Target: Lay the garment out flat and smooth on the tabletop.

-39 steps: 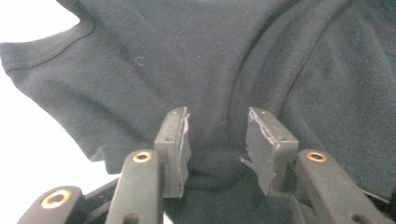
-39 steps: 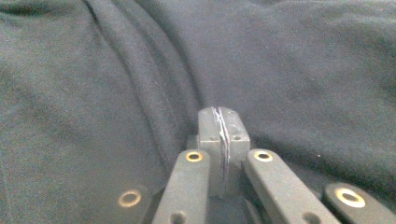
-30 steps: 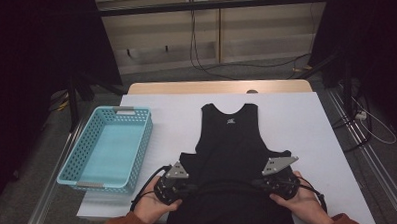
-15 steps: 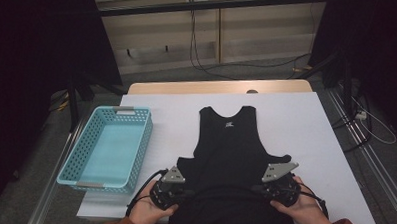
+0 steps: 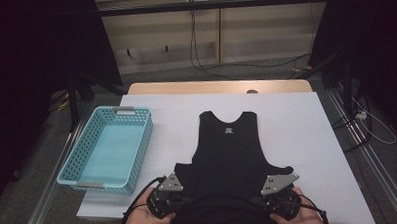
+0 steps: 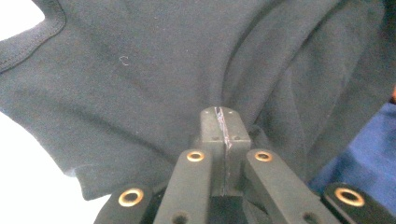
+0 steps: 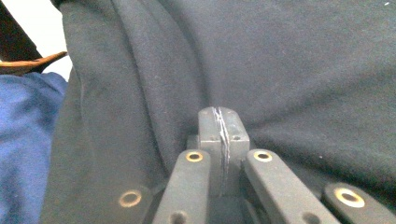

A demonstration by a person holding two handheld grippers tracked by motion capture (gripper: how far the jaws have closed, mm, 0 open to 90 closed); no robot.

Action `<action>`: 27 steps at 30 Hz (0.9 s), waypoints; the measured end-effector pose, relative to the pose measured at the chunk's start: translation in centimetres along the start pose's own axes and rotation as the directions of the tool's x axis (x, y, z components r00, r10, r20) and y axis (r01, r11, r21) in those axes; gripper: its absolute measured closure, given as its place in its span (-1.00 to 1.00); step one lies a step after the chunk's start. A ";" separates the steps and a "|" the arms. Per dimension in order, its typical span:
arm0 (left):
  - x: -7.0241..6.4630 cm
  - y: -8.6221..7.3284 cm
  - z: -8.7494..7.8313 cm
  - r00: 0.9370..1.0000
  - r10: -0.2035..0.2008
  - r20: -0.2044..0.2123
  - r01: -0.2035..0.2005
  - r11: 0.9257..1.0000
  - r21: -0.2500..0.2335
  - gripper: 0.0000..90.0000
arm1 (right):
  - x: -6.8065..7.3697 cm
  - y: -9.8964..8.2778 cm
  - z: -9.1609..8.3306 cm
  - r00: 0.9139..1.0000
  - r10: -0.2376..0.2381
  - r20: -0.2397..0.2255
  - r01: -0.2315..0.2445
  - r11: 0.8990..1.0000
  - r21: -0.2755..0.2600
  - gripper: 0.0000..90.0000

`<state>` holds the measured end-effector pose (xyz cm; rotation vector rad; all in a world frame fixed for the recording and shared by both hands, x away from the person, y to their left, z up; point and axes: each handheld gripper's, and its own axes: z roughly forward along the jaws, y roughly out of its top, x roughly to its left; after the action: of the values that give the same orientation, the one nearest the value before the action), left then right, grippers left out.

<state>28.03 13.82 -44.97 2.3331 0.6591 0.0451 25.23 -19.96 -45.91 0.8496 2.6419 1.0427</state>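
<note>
A black sleeveless top (image 5: 229,148) lies flat on the white table (image 5: 306,126), neck pointing away from me. Its lower part hangs over the near edge between my hands. My left gripper (image 5: 182,203) is at the hem's left side. In the left gripper view its jaws (image 6: 219,113) are pressed together with the dark fabric (image 6: 140,70) puckering at the tips. My right gripper (image 5: 261,202) is at the hem's right side. It is likewise shut (image 7: 219,112) on a fold of the cloth (image 7: 303,60). Each gripper is held in one hand.
A light blue perforated basket (image 5: 143,145) stands at the table's left side, with nothing inside. Bare white tabletop lies to the right of and beyond the top. Cables trail on the floor behind the table. Blue clothing (image 7: 23,140) is beside the fabric.
Both hands have drawn back towards the near edge of the table. The top has slid a little towards me with them. The jaws stay shut.
</note>
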 end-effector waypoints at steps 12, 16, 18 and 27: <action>-1.1 -0.8 -0.8 1.000 -0.006 0.018 0.006 1.000 -0.004 1.00 | 1.4 -0.3 -0.2 1.000 0.003 -0.022 -0.003 1.000 0.002 1.00; -1.6 -1.2 -1.2 1.000 -0.010 0.029 0.010 1.000 -0.004 1.00 | 1.9 -0.5 -0.3 0.999 0.004 -0.048 -0.004 1.000 0.000 1.00; -1.9 -1.3 -1.2 1.000 0.009 0.028 -0.009 1.000 0.002 1.00 | 2.1 -0.5 -0.2 0.999 -0.001 -0.054 0.001 1.000 0.000 1.00; -0.8 -0.1 -1.0 1.000 -0.011 -0.013 0.010 0.998 -0.063 0.43 | 0.6 0.2 -0.5 1.000 0.031 -0.005 -0.031 0.998 -0.058 0.40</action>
<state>27.09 14.19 -44.16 2.2704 0.6677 0.0760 24.61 -19.76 -45.41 0.8800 2.5956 1.1245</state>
